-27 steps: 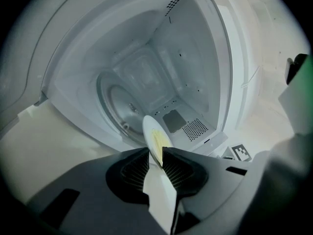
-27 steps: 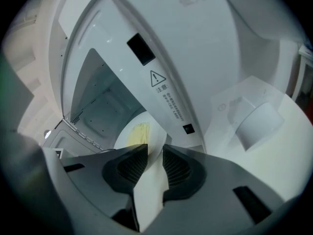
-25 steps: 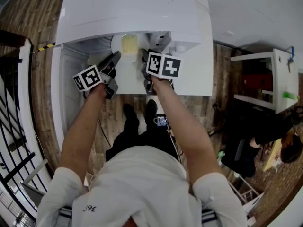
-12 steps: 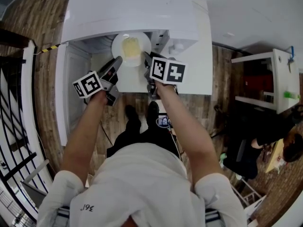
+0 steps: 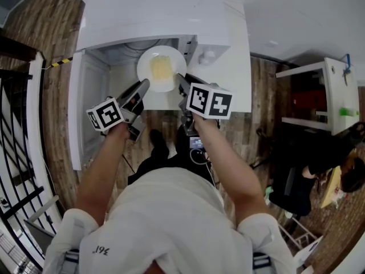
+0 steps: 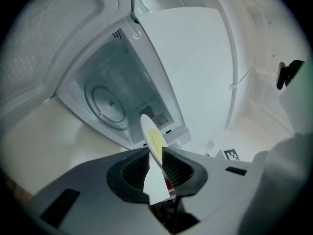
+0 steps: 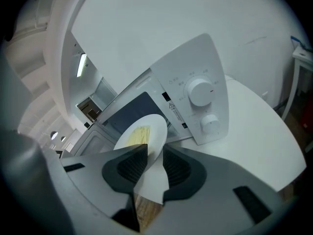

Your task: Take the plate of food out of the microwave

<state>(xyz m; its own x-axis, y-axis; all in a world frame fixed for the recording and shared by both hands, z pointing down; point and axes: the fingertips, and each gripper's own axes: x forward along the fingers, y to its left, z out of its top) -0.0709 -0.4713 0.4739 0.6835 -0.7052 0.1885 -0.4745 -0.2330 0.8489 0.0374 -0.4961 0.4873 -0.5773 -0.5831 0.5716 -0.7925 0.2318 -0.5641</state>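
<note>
Head view, looking down on the plate of food (image 5: 173, 57), just outside the open microwave (image 5: 165, 16) cavity. Clamped by its rim between left gripper (image 5: 144, 85) and right gripper (image 5: 181, 80), one at each near side, equally close. Likely to be drawn back level, toward the body.

Yellow food (image 5: 162, 67) on the plate (image 5: 149, 77), too small to name. Plate's left rim hides inside the left gripper (image 6: 155, 153), right rim inside the right gripper (image 7: 155, 151). Person (image 5: 331, 165) far right, cut off.
</note>
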